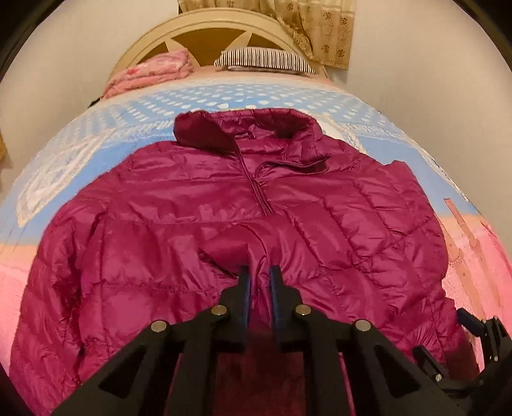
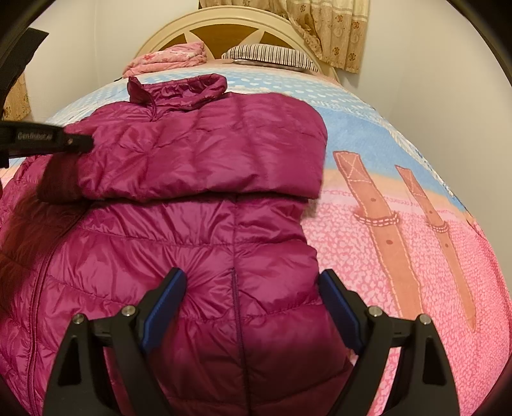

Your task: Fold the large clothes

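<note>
A magenta quilted puffer jacket (image 1: 192, 217) lies front up on the bed, collar toward the headboard. Its right sleeve is folded across the chest in the right wrist view (image 2: 198, 160). My left gripper (image 1: 259, 272) is shut on the jacket's sleeve cuff (image 1: 233, 246) over the jacket's middle; it also shows at the left edge of the right wrist view (image 2: 48, 140). My right gripper (image 2: 252, 278) is open, its jaws wide apart over the jacket's lower right part (image 2: 243, 288), holding nothing. It shows at the lower right of the left wrist view (image 1: 470, 323).
The bed has a blue and pink patterned cover (image 2: 400, 208). A striped pillow (image 1: 265, 59) and a folded pink blanket (image 1: 150, 73) lie by the cream headboard (image 1: 204, 28). A curtain (image 2: 336, 28) hangs behind, by white walls.
</note>
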The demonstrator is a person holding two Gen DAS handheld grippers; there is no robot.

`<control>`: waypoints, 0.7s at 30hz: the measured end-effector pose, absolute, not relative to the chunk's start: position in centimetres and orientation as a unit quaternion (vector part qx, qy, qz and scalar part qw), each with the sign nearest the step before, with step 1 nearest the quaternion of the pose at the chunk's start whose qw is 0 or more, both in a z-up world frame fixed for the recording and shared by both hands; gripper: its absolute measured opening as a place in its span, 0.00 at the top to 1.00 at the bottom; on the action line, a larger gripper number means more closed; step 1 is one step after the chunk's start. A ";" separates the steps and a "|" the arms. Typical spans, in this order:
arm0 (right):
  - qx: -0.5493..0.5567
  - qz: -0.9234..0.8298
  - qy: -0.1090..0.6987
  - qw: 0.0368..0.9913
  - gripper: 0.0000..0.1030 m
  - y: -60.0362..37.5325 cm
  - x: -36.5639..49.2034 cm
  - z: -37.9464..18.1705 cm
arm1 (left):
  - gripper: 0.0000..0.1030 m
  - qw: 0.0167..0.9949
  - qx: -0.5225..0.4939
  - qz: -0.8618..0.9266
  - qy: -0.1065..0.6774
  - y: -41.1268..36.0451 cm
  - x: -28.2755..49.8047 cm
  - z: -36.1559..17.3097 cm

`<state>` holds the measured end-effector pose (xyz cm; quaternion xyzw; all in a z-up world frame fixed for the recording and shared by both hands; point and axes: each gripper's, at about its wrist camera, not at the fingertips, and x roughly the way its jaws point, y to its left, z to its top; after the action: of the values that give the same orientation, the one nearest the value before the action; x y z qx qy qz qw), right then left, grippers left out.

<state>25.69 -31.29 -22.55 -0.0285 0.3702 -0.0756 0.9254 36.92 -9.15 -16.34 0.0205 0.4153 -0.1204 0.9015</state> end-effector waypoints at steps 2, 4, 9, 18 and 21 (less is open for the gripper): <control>-0.026 -0.075 0.370 0.926 0.14 -31.3 25.7 -22.5 | 0.92 0.905 0.021 -0.120 0.408 -8.8 36.2 -15.9; -0.025 -0.075 0.369 0.926 0.14 -31.4 25.7 -22.4 | 0.92 0.911 0.020 -0.122 0.394 -8.0 35.2 -15.2; -0.019 -0.074 0.367 0.927 0.13 -31.6 25.5 -22.3 | 0.92 0.918 0.032 -0.116 0.377 -6.4 32.9 -14.5; -0.021 -0.079 0.369 0.926 0.12 -31.6 25.6 -22.4 | 0.89 0.911 0.060 -0.094 0.397 -4.8 33.4 -17.5; -0.019 -0.080 0.371 0.925 0.11 -31.7 25.7 -22.5 | 0.89 0.909 0.073 -0.093 0.400 -5.2 33.2 -18.2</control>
<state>25.69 -31.68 -22.50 -0.0185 0.3715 -0.0800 0.9248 33.22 -5.21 -18.15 0.0731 0.3998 -0.0934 0.9089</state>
